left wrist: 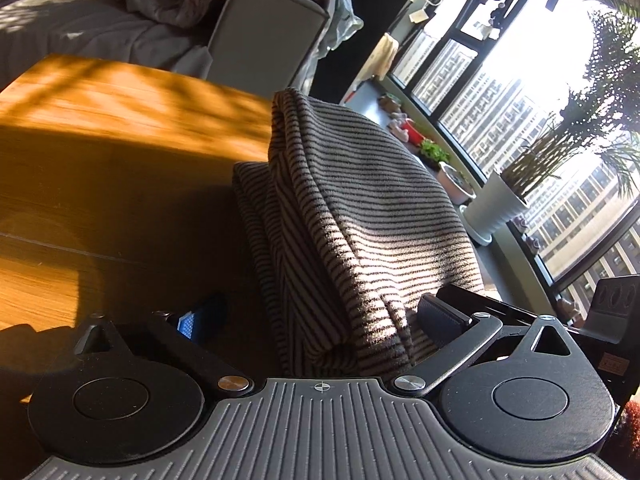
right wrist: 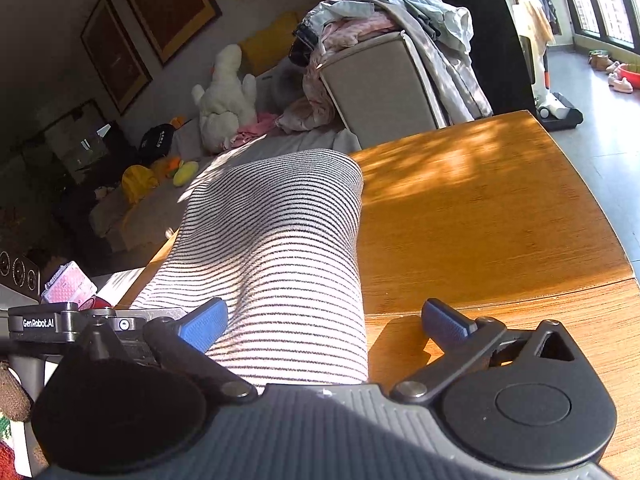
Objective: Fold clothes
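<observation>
A grey garment with thin black stripes (left wrist: pixel 360 208) lies folded in a thick bundle on the wooden table (left wrist: pixel 120 152). My left gripper (left wrist: pixel 320 318) is open, its fingers wide apart on either side of the bundle's near end; the right pad (left wrist: pixel 442 316) touches the cloth. In the right wrist view the same striped garment (right wrist: pixel 280 232) runs away from me along the table's left edge. My right gripper (right wrist: pixel 326 322) is open too, with the left pad (right wrist: pixel 204 324) against the cloth and the right pad (right wrist: pixel 448 320) over bare wood (right wrist: pixel 480 220).
A grey upholstered seat heaped with clothes (right wrist: pixel 380 92) stands beyond the table's far edge. A white plush toy (right wrist: pixel 226 96) and small items sit on the couch. Potted plants (left wrist: pixel 496 204) line the window sill. The left gripper's body (right wrist: pixel 40 322) shows at left.
</observation>
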